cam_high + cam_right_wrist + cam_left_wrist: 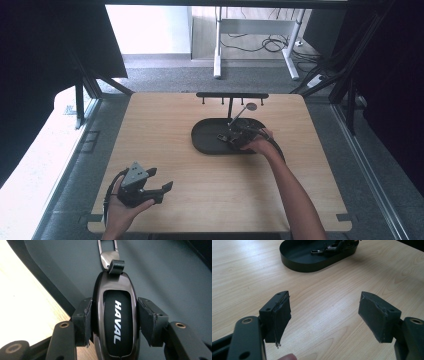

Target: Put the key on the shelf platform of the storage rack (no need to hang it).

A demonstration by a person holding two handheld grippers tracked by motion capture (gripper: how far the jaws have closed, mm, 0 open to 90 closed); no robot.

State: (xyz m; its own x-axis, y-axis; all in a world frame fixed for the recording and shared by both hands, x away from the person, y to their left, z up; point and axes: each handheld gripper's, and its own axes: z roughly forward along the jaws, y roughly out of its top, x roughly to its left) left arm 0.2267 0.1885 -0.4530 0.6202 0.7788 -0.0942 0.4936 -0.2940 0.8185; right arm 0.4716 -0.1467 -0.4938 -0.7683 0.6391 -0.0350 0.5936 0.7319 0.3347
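A dark car key fob (116,322) marked HAVAL, with a metal clasp (108,257) at its far end, lies low over the floor of a black oval tray (162,270). My right gripper (113,312) is shut on the fob's two long sides. From above, that gripper (235,136) reaches into the tray (205,142) at the table's middle. My left gripper (161,179) hovers near the front left of the table, open with nothing in it. Between its own jaws (324,307) lies bare wood, with the tray (294,265) and the fob's clasp (315,251) farther off.
A black rack with small hooks (232,95) stands at the table's far edge, behind the tray. A thin rod with a round head (250,106) rises by the right hand. The light wooden table (200,200) has open space in front of the tray.
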